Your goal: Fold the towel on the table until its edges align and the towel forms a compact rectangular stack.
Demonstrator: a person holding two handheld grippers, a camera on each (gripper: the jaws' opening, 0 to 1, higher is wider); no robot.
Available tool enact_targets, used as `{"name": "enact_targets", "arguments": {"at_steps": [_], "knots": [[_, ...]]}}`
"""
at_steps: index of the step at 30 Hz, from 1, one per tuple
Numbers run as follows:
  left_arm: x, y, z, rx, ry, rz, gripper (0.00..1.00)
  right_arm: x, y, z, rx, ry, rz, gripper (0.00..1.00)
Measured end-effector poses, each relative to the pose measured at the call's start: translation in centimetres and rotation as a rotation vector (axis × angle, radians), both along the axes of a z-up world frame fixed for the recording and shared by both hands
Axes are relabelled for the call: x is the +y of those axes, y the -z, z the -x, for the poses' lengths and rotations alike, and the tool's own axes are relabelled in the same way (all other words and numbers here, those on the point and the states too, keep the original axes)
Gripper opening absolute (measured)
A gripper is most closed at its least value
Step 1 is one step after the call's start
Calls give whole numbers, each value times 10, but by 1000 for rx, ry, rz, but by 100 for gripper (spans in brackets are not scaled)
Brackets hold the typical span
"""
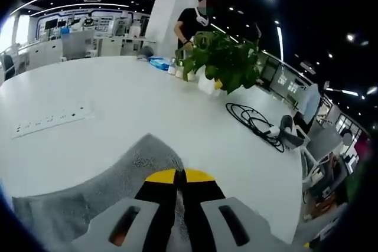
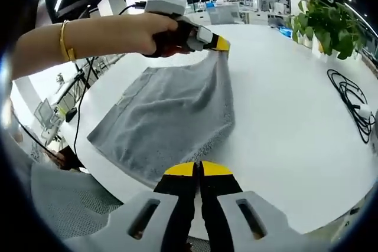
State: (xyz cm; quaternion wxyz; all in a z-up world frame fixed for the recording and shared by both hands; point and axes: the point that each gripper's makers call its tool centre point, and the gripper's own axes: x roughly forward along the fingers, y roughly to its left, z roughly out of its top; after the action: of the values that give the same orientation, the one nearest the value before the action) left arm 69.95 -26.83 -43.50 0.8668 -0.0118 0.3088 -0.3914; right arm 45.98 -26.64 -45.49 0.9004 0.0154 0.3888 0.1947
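Grey towel (image 2: 171,116) on white table (image 2: 283,116), left claw (image 2: 221,45) pinching far corner, right claw (image 2: 198,169) pinching near edge

The towel (image 2: 171,116) is a speckled mid-grey, plain, with no stripe or print. The tabletop (image 2: 283,116) under it is plain white. The right tool (image 2: 198,169) has black jaws tipped in yellow on a light grey body; the left tool (image 2: 221,44) has the same yellow tips and black jaws, with a white housing above. The hand (image 2: 139,33) holding it wears a gold bangle (image 2: 64,41). A coiled cable (image 1: 257,123) is black. The potted plant (image 1: 227,60) has green leaves in a white pot. A person (image 1: 192,22) at the far side wears black.
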Motion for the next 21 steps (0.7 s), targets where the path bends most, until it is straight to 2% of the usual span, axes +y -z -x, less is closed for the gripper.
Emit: {"name": "enact_targets", "arguments": {"at_steps": [7, 17, 21], "knots": [[20, -14, 3, -16, 0, 19, 2, 28, -18, -1, -37, -72, 1, 0], [66, -40, 5, -30, -25, 61, 2, 90, -48, 5, -103, -239, -14, 0], [91, -46, 3, -38, -50, 81, 2, 114, -57, 6, -124, -307, -13, 0]]}}
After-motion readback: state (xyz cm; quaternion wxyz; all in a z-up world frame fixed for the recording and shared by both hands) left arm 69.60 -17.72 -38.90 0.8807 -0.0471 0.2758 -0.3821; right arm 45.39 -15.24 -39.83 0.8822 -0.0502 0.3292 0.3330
